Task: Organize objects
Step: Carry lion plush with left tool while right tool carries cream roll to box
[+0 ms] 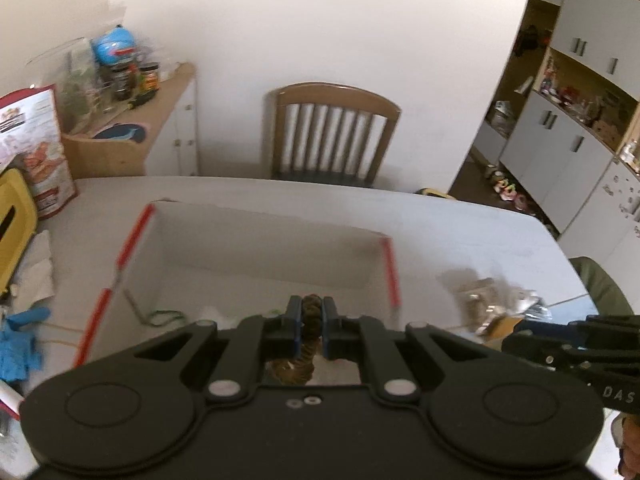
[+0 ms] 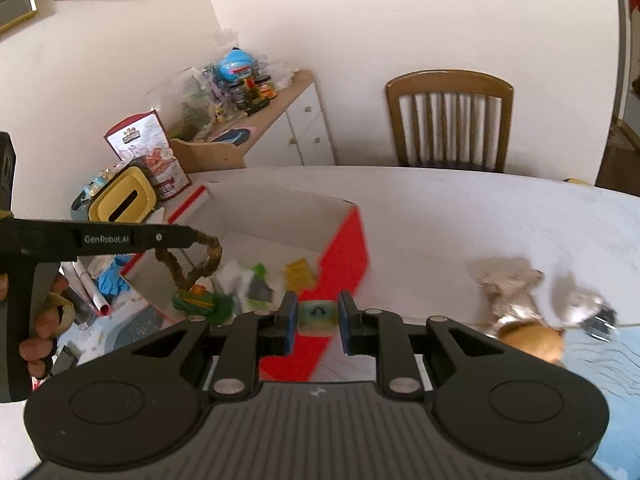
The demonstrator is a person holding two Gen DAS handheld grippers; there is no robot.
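Note:
In the left wrist view my left gripper (image 1: 312, 305) is shut on a brown braided rope (image 1: 311, 316), held above a white box with red edges (image 1: 256, 240). From the right wrist view the same left gripper (image 2: 188, 237) comes in from the left. The rope (image 2: 212, 249) hangs from it as a loop with a green and orange ornament (image 2: 196, 298) at its foot, over the box (image 2: 344, 256). My right gripper (image 2: 318, 305) is shut on a small square greenish piece (image 2: 318, 318) at the box's near red side. The box holds several small items.
A yellow lidded container (image 2: 122, 200) and a red snack bag (image 2: 160, 160) stand left of the box. A blue glove (image 1: 20, 340) lies beside them. Crumpled foil and wrappers (image 2: 516, 288) and a brown round thing (image 2: 532, 340) lie to the right. A wooden chair (image 1: 332, 132) stands behind the table.

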